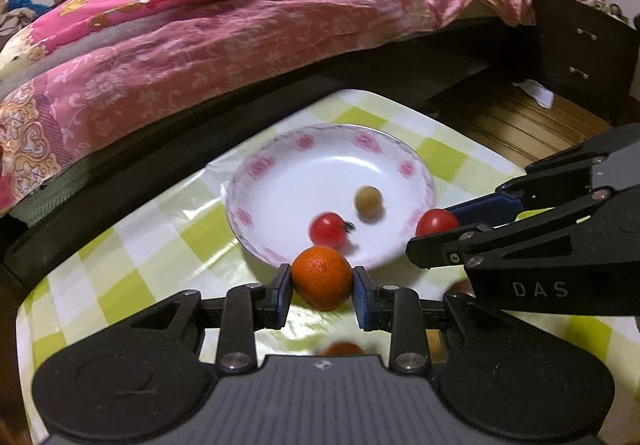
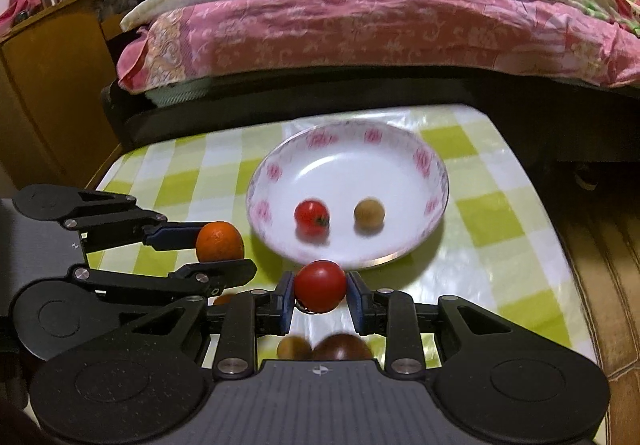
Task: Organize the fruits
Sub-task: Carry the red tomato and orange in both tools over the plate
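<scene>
The left gripper point(image 1: 322, 283) is clamped on an orange point(image 1: 322, 277), its blue pads pressed to the fruit's sides, and the right gripper point(image 2: 320, 287) is clamped the same way on a red tomato point(image 2: 320, 286). Both loads hang just short of the near rim of the white plate point(image 2: 400, 169) with pink flowers, which sits on the green-checked tablecloth point(image 2: 500, 205). From the left gripper the plate's centre lies at about 12 o'clock, a shade toward 1; from the right gripper it lies at 12 to 1 o'clock — so each needs only a short forward carry over the rim. Already in the plate are a second tomato point(image 2: 311, 216) toward 7 o'clock of its floor and a small tan round fruit point(image 2: 369, 213) toward 5 o'clock. Both held fruits are near-round, so no long axis matters. The right gripper looks slightly nearer the rim, in the left view touching its 4 o'clock edge. Two dark fruits point(image 2: 320, 351) lie blurred on the cloth under the right gripper, not yet collected; a bed with pink bedding point(image 2: 360, 17) stands behind the table
</scene>
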{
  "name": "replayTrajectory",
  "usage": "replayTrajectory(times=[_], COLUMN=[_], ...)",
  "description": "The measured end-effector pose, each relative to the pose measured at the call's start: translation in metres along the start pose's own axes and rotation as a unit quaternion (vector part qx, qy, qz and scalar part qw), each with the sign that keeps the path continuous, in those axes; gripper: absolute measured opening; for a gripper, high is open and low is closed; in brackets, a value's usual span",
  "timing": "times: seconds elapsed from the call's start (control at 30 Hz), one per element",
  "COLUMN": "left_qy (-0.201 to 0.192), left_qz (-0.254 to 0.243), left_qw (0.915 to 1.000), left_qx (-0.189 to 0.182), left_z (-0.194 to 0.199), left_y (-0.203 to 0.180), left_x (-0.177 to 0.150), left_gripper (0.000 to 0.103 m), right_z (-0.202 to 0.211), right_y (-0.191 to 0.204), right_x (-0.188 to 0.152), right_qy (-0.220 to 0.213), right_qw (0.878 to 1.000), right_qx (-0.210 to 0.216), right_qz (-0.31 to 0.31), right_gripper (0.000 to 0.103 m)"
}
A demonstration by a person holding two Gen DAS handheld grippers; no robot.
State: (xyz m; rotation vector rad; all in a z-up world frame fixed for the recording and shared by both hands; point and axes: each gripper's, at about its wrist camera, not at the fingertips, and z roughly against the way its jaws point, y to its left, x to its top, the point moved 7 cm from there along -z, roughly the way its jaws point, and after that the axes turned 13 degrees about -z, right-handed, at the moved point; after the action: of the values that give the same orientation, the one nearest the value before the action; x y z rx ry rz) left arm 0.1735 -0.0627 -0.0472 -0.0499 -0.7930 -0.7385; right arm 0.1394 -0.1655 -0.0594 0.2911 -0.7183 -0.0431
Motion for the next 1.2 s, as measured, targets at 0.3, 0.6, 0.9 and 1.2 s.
replayTrajectory(times=[0.3,0.6,0.9,1.2], left_qy=[0.002,0.011,0.017,0.016], left_qz=[-0.002,-0.008,-0.006,0.0], left_qw=[0.9999,0.9998,0.9998,0.9998], left_qx=[0.014,0.014,0.012,0.013], left_z=[-0.026,-0.043,-0.052,-0.054], left_y=[0.015,0.018,0.018,0.02], left_x=[0.01,0.011,0.01,0.011], left_gripper=[0.038,0.038,0.038,0.038], right_z=[-0.023,-0.042,-0.052,-0.055], right_y=[-0.003,-0.013,-0.019,-0.021], right_x=[0.023,0.03,0.03,0.032], right_qy=[-0.013,-0.007,-0.003,-0.007], right_qw=[1.0,1.0,0.999,0.999], right_qx=[-0.014,-0.024,-0.032,-0.037], right_qz=[-0.004,-0.009,-0.008,-0.011], right_gripper=[0.026,0.026,0.026,0.028])
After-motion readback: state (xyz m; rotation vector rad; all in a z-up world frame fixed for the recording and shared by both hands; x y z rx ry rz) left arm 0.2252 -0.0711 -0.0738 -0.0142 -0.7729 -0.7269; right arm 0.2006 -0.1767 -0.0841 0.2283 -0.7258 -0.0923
